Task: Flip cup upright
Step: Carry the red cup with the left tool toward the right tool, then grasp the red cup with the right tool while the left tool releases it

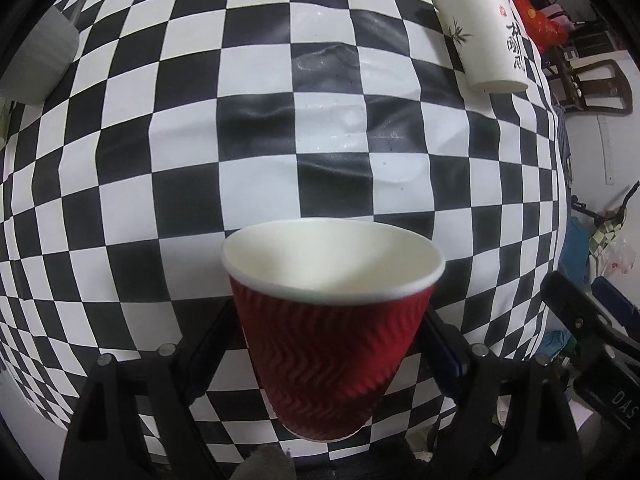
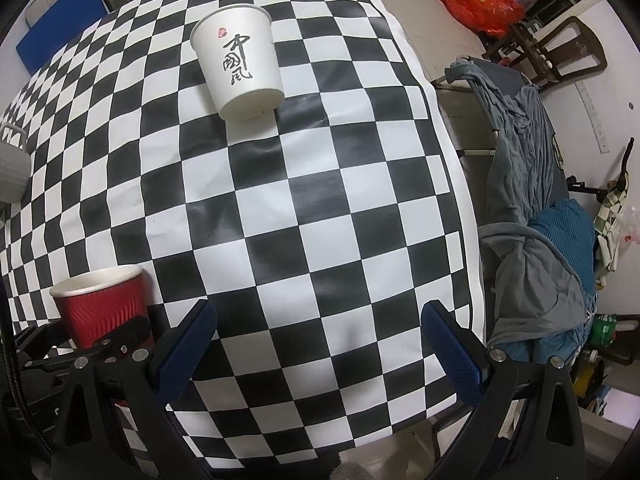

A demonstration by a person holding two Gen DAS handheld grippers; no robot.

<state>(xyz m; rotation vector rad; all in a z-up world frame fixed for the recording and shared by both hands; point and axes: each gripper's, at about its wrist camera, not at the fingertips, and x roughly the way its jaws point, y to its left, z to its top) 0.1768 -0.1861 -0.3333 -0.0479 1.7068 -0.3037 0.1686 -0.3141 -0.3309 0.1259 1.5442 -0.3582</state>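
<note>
A red ripple-wall paper cup (image 1: 328,344) stands mouth up, white inside, between the fingers of my left gripper (image 1: 330,336), which is shut on it just above or on the checkered tablecloth (image 1: 320,120). It also shows in the right wrist view (image 2: 102,304) at the lower left with the left gripper around it. My right gripper (image 2: 318,344) is open and empty over the cloth near the table's front edge. A white paper cup (image 2: 240,64) with black calligraphy stands upright at the far side; it also shows in the left wrist view (image 1: 482,36).
A grey ribbed object (image 1: 36,60) sits at the table's left edge. Right of the table are a chair draped with grey clothing (image 2: 532,200), an orange bag (image 2: 480,4) and wooden chairs (image 2: 560,52). A blue panel (image 2: 60,24) stands beyond the far left corner.
</note>
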